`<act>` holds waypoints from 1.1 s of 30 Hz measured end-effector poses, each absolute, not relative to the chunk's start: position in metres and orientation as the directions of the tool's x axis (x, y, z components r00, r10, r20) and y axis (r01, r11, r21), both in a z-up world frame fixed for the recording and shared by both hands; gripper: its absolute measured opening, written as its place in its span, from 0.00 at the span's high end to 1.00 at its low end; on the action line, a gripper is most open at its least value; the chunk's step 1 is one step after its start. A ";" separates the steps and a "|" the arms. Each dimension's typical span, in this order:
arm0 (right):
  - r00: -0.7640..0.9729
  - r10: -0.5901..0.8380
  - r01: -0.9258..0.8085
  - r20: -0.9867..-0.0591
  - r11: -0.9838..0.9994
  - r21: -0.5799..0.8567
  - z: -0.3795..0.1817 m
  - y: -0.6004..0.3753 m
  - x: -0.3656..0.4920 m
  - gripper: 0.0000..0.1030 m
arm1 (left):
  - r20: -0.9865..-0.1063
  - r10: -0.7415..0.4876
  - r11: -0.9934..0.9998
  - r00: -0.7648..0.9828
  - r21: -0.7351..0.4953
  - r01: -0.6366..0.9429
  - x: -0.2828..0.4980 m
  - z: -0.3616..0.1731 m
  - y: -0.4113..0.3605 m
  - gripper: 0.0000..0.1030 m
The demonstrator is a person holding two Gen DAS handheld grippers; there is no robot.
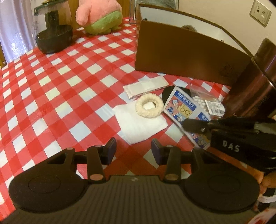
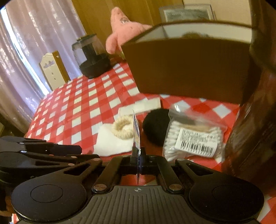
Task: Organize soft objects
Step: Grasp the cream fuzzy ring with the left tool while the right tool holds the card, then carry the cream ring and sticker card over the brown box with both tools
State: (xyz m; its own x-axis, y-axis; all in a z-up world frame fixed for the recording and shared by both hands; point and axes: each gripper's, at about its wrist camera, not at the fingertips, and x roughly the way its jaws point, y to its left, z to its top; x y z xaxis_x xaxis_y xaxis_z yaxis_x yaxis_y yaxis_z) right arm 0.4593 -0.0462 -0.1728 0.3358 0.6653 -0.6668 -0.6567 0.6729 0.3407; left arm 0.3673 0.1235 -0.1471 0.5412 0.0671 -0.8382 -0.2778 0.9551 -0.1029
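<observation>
A cream scrunchie (image 1: 149,105) (image 2: 122,127) lies on a folded white cloth (image 1: 140,123) (image 2: 110,143). My left gripper (image 1: 133,152) is open and empty, just short of the cloth's near corner. My right gripper (image 2: 138,156) is shut on a flat blue-and-white printed packet (image 1: 183,108) (image 2: 136,131), held edge-on; it reaches in from the right in the left wrist view (image 1: 187,124). A black round pad (image 2: 155,126) and a bag of cotton swabs (image 2: 195,137) lie beside the packet. A flat white pack (image 1: 145,87) lies behind the scrunchie.
A brown open box (image 1: 188,56) (image 2: 188,67) stands behind the items. A dark brown container (image 1: 255,82) stands at the right. A pink and green plush toy (image 1: 100,15) and a dark glass jar (image 1: 53,29) stand at the far end of the red checked tablecloth (image 1: 60,86).
</observation>
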 end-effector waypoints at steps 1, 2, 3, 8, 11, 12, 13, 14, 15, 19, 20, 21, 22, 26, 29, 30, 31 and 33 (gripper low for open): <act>0.345 0.667 -0.660 -0.660 0.672 0.334 -0.169 -0.048 0.459 0.99 | -0.835 0.068 0.956 0.547 -0.102 -0.274 0.368 -0.145 0.123 0.61; 0.357 0.668 -0.665 -0.653 0.673 0.325 -0.165 -0.049 0.458 0.99 | -0.831 0.066 0.957 0.553 -0.103 -0.270 0.368 -0.143 0.123 0.60; 0.370 0.663 -0.669 -0.650 0.676 0.309 -0.161 -0.049 0.457 0.99 | -0.827 0.062 0.958 0.559 -0.107 -0.265 0.369 -0.142 0.123 0.58; 0.426 0.631 -0.656 -0.648 0.709 0.259 -0.152 -0.047 0.465 0.99 | -0.816 0.059 0.968 0.574 -0.093 -0.232 0.386 -0.144 0.121 0.55; 0.439 0.610 -0.640 -0.660 0.728 0.247 -0.153 -0.047 0.470 0.99 | -0.811 0.048 0.971 0.583 -0.100 -0.218 0.399 -0.149 0.122 0.52; 0.440 0.607 -0.638 -0.662 0.730 0.245 -0.153 -0.047 0.470 0.99 | -0.807 0.042 0.974 0.588 -0.099 -0.206 0.404 -0.151 0.122 0.51; 0.443 0.603 -0.637 -0.664 0.732 0.240 -0.153 -0.047 0.470 0.99 | -0.804 0.039 0.977 0.593 -0.095 -0.193 0.407 -0.152 0.121 0.51; 0.447 0.598 -0.636 -0.665 0.735 0.234 -0.153 -0.046 0.469 0.99 | -0.803 0.039 0.980 0.595 -0.086 -0.180 0.411 -0.154 0.119 0.51; 0.453 0.590 -0.632 -0.669 0.741 0.226 -0.153 -0.045 0.468 0.99 | -0.802 0.043 0.983 0.596 -0.072 -0.167 0.416 -0.155 0.117 0.50; 0.462 0.579 -0.621 -0.672 0.752 0.221 -0.152 -0.044 0.467 0.99 | -0.798 0.065 0.990 0.599 -0.025 -0.141 0.429 -0.162 0.112 0.50; 0.461 0.579 -0.618 -0.672 0.753 0.224 -0.152 -0.043 0.467 0.99 | -0.796 0.064 0.991 0.602 -0.022 -0.135 0.431 -0.164 0.112 0.51; 0.463 0.578 -0.615 -0.672 0.756 0.226 -0.152 -0.043 0.467 0.99 | -0.795 0.063 0.991 0.604 -0.019 -0.129 0.433 -0.166 0.111 0.52; 0.463 0.577 -0.612 -0.673 0.757 0.228 -0.152 -0.043 0.467 0.99 | -0.796 0.066 0.992 0.601 -0.012 -0.125 0.435 -0.169 0.111 0.53; 0.461 0.574 -0.603 -0.677 0.762 0.235 -0.153 -0.044 0.468 0.99 | -0.800 0.069 0.994 0.596 0.003 -0.110 0.438 -0.177 0.110 0.68; 0.462 0.574 -0.598 -0.676 0.765 0.240 -0.152 -0.046 0.468 0.99 | -0.789 0.061 0.995 0.612 0.001 -0.098 0.437 -0.176 0.110 0.82; 0.463 0.575 -0.599 -0.675 0.764 0.240 -0.151 -0.046 0.467 0.99 | -0.785 0.058 0.995 0.617 -0.002 -0.096 0.435 -0.174 0.109 0.83; 0.465 0.577 -0.600 -0.672 0.763 0.240 -0.150 -0.046 0.466 0.99 | -0.781 0.055 0.995 0.622 -0.005 -0.095 0.434 -0.172 0.109 0.83; 0.465 0.584 -0.605 -0.666 0.758 0.243 -0.147 -0.047 0.465 0.99 | -0.772 0.052 0.996 0.634 -0.010 -0.094 0.431 -0.166 0.109 0.84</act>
